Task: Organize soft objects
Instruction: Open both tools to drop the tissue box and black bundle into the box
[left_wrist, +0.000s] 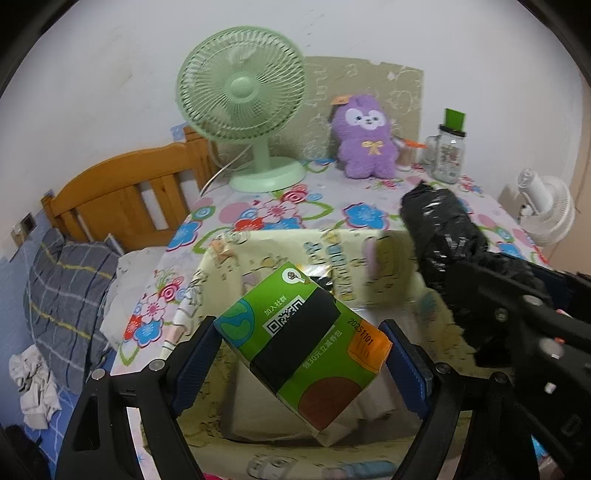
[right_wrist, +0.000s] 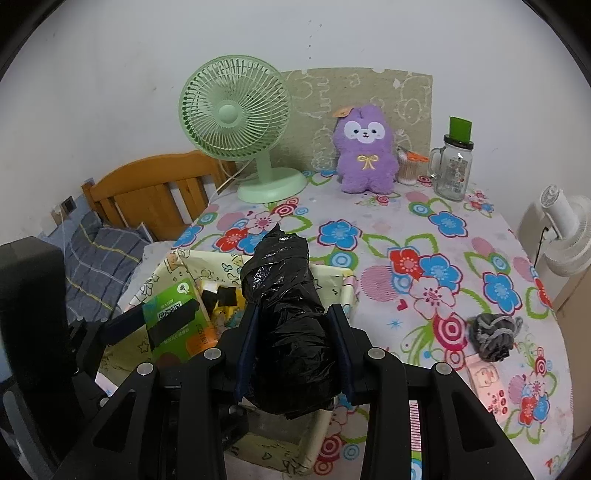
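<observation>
Around the fabric bin: your reference point is the pale yellow cartoon-print fabric bin (right_wrist: 334, 275) at the near left edge of the table.
Table: you have a floral cloth (right_wrist: 436, 258) covering the table (left_wrist: 295, 206).
Behind the bin: a green desk fan (right_wrist: 236, 129), a purple plush toy (right_wrist: 365, 151) and a glass mug jar (right_wrist: 452, 170) with a green cap stand along the wall.
Right of the bin: a grey yarn bundle (right_wrist: 493, 336) lies on the cloth, well apart from the bin.
Left of the bin: a wooden bed headboard (left_wrist: 122, 184) and a plaid pillow (left_wrist: 62, 295); a white fan (right_wrist: 565, 236) stands off the far right edge.
Left tool (left_wrist: 301, 354): you hold it spread wide, pads pressing both sides of the green tissue pack (left_wrist: 295, 332), tilted above the bin's opening.
Right tool (right_wrist: 293, 354): you hold it partly closed, clamped on the black plastic-wrapped bundle (right_wrist: 288, 317), angled down over the bin's right side.
Inside the bin: a yellow packet shows, partly hidden.
</observation>
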